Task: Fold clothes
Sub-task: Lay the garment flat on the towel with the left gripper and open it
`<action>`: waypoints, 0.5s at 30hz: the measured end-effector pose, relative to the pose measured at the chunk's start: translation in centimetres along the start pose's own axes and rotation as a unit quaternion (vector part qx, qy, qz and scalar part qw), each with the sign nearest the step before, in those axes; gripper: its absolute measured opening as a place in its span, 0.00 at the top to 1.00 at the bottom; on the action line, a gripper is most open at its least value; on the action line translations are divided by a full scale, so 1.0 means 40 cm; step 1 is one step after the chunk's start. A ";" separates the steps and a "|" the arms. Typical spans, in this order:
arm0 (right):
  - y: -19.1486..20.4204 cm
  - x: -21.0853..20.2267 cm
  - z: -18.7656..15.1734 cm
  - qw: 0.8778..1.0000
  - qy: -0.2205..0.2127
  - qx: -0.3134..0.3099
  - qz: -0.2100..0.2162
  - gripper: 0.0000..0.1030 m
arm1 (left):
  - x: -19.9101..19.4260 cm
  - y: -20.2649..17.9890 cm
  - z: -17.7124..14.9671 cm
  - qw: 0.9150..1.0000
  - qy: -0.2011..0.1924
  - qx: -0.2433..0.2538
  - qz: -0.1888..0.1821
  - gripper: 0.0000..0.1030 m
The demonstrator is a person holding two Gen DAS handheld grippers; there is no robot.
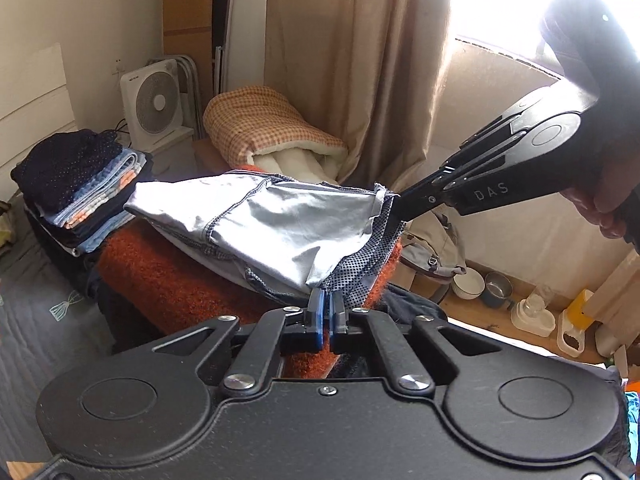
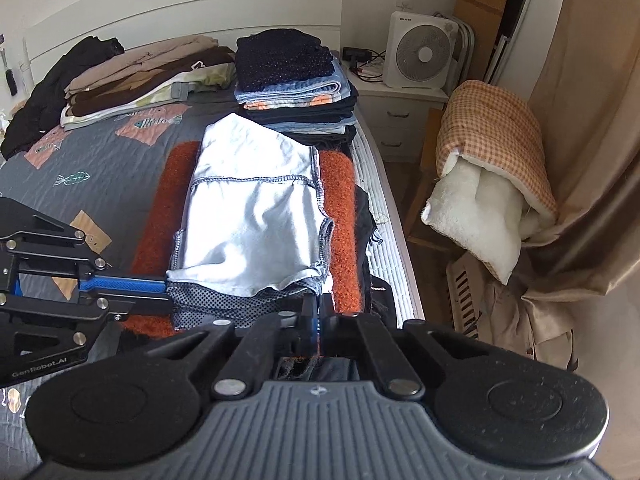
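1. the pale blue garment (image 2: 256,216) lay flat on an orange fuzzy cloth (image 2: 342,208), which lay on the bed near the bed's right edge.
2. its near end showed a dotted mesh waistband (image 2: 224,300), and a dark stitched seam crossed the garment in the middle.
3. the left gripper (image 2: 170,292) was clenched on the left corner of the mesh waistband; in its own view the two blue-padded fingers (image 1: 316,316) stood pressed together with the dotted edge between them.
4. the right gripper (image 2: 319,312) was also clenched, on the right corner of the same waistband, and in the left wrist view its black tip (image 1: 394,210) pinched that corner a little above the orange cloth.
5. just behind the garment stood a stack of folded clothes (image 2: 294,80), dark on top and blue below.
6. to the left of that stack lay a second pile of beige and brown clothes (image 2: 148,76) on the grey bedspread (image 2: 80,152) with fish pictures.
7. beside the bed, a white box fan (image 2: 420,50) stood on a white nightstand (image 2: 400,112).
8. a checked orange cushion (image 2: 492,168) with white lining lay on a chair near the beige curtain (image 2: 592,120).
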State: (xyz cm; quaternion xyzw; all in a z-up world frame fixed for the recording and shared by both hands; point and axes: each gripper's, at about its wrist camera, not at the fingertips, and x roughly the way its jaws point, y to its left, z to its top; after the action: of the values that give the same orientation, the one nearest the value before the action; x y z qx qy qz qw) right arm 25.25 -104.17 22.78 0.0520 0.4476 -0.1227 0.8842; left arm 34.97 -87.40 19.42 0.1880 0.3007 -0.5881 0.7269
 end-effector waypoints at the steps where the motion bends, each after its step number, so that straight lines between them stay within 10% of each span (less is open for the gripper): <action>1: 0.000 -0.007 -0.003 1.000 0.000 0.000 0.001 1.00 | 0.000 0.000 -0.001 1.000 0.002 -0.001 -0.002 0.98; 10: -0.019 0.000 -0.028 0.999 0.027 0.013 -0.021 0.96 | -0.024 -0.007 -0.004 1.000 0.018 0.006 -0.014 0.95; 15: -0.042 -0.063 -0.005 0.997 -0.028 0.075 0.012 0.95 | -0.060 0.023 0.030 0.999 -0.026 -0.030 -0.018 0.81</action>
State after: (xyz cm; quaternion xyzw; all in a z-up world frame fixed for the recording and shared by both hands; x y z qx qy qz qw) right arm 23.20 -105.33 24.71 0.1201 0.4112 -0.1473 0.8915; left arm 35.83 -86.15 21.84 0.1458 0.3027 -0.5968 0.7287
